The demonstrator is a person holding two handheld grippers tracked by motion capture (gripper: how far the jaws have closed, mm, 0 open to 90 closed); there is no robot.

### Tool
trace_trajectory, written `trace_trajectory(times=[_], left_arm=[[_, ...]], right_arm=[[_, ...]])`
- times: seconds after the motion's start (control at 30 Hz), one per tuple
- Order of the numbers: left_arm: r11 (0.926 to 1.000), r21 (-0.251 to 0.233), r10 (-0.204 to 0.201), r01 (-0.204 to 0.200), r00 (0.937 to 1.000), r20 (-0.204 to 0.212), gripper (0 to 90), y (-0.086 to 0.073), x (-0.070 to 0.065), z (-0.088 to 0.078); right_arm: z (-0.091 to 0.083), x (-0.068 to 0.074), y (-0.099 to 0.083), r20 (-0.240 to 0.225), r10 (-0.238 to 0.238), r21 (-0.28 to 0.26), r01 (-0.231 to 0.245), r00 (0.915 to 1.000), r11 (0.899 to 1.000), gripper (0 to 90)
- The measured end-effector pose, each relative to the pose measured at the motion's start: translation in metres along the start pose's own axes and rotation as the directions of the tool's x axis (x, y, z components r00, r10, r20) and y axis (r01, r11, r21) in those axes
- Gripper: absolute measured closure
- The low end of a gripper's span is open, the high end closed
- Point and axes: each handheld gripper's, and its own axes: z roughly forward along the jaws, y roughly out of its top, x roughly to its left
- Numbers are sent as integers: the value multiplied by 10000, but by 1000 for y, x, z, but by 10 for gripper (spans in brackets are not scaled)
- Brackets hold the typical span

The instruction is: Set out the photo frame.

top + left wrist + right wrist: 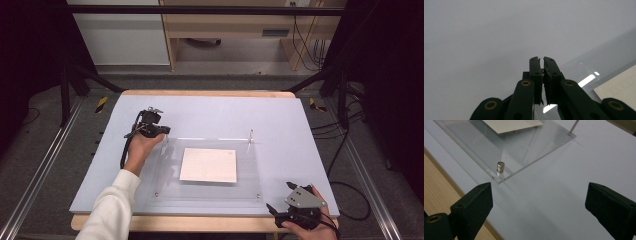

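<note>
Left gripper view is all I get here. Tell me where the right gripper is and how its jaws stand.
Observer: The right gripper is at the near right corner of the table, off the clear plate. Its jaws stand wide open with nothing between them.
Operator: Give me what lies ahead of it.
Observer: A short metal stud stands upright in the plate's nearest corner, ahead of the jaws and to their left.
Operator: Now report the plate's far right corner.
Observer: A thin pin rises upright there.
</note>
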Motion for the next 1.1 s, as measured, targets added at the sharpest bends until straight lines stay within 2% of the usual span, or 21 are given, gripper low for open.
trace_trajectory(times=[0.5, 0.57, 0.83, 1.0, 1.1], left_arm=[[10000, 51, 2, -2, 10000, 43, 851, 0, 0, 0], [9999, 99, 16, -17, 10000, 52, 850, 1, 0, 0], [9998, 164, -65, 63, 9999, 104, 850, 3, 1, 2], [9998, 213, -42, 39, 9999, 148, 850, 3, 2, 2], [9998, 198, -34, 31, 9999, 133, 850, 3, 1, 2]], right_arm=[[14, 16, 0, -392, -552, 258, 562, 9977, 9981, 116], [16, 17, 1, -345, -706, 300, 716, 9969, 9970, 125], [26, 18, 2, -275, -609, 324, 618, 9978, 9976, 150], [31, 19, 4, -259, -781, 328, 789, 9966, 9963, 161], [35, 21, 6, -254, -877, 338, 886, 9958, 9955, 221]])
